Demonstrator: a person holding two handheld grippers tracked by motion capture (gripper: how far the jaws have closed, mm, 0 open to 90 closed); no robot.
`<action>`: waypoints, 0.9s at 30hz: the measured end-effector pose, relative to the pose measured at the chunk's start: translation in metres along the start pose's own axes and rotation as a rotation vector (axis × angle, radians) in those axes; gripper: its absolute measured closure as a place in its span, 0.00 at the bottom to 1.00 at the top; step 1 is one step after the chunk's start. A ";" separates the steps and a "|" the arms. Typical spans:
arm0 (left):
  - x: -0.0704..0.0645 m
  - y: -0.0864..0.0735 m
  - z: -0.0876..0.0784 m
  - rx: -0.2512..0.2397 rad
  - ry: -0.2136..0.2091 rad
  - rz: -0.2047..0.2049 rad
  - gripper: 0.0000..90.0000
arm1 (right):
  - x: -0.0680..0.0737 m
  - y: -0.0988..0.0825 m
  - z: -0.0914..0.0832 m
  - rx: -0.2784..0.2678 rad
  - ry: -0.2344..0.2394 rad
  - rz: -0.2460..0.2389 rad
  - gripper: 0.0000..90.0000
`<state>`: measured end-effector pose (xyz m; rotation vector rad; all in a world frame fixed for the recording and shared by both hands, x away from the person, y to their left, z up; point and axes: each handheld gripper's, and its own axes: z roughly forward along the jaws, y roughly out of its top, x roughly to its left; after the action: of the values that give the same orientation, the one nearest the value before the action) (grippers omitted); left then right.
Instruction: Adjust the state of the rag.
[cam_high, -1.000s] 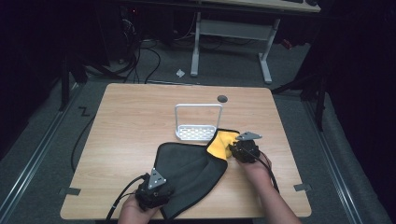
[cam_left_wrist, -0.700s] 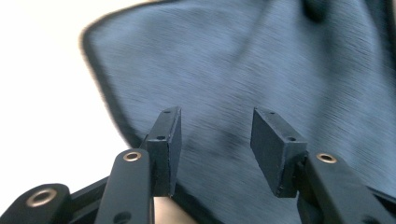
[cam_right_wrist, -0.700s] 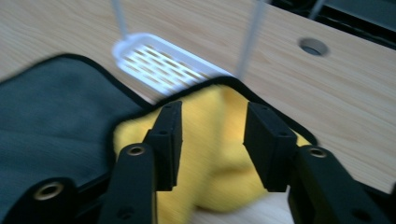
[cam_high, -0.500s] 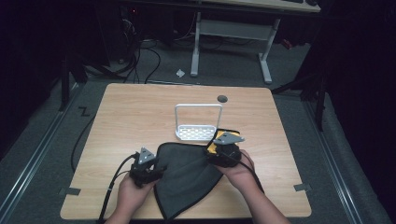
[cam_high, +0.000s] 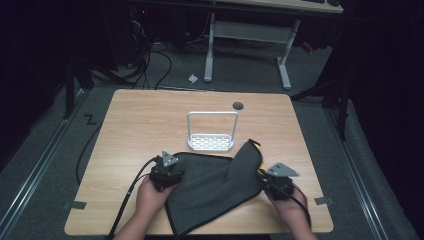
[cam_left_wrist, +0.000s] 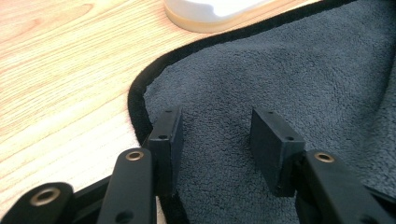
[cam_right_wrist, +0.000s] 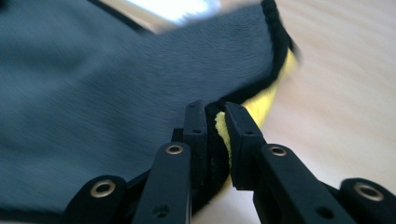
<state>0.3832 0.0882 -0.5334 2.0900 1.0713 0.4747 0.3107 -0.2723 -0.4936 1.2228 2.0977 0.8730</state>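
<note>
A dark grey cloth (cam_high: 215, 186) with black edging and a yellow underside lies on the near half of the wooden table (cam_high: 150, 125). My left gripper (cam_high: 168, 173) rests at the cloth's left edge. In the left gripper view it (cam_left_wrist: 215, 126) stands open, with the flat cloth (cam_left_wrist: 289, 74) under the gap. My right gripper (cam_high: 272, 181) holds the cloth's right edge, where a fold rises to a peak (cam_high: 252, 150). Its jaws have just been closing, and in the right gripper view it (cam_right_wrist: 215, 114) is shut on the black and yellow hem (cam_right_wrist: 224, 135).
A white rack (cam_high: 211, 142) with a hoop handle stands just beyond the cloth, and its base (cam_left_wrist: 210, 9) is at the top of the left gripper view. A round cable hole (cam_high: 238, 105) sits near the table's far edge. Cables trail off the near left edge.
The right gripper swung left, then came back right and nearer, pulling the cloth's edge with it; the yellow patch is now mostly covered. The left gripper moved away from the front edge to the cloth's left border.
</note>
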 end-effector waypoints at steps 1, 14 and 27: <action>0.000 -0.001 0.000 -0.004 0.001 -0.001 0.61 | -0.009 -0.015 -0.011 0.008 -0.018 0.032 0.89; -0.006 -0.007 -0.017 0.011 -0.003 -0.001 0.60 | -0.038 -0.057 -0.061 -0.032 -0.074 0.151 0.69; -0.050 -0.037 -0.043 0.027 -0.127 0.109 0.56 | -0.039 -0.023 0.031 0.118 -0.026 0.103 0.87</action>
<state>0.3077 0.0810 -0.5319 2.1794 0.8987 0.3769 0.3376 -0.3081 -0.5254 1.4063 2.1067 0.7821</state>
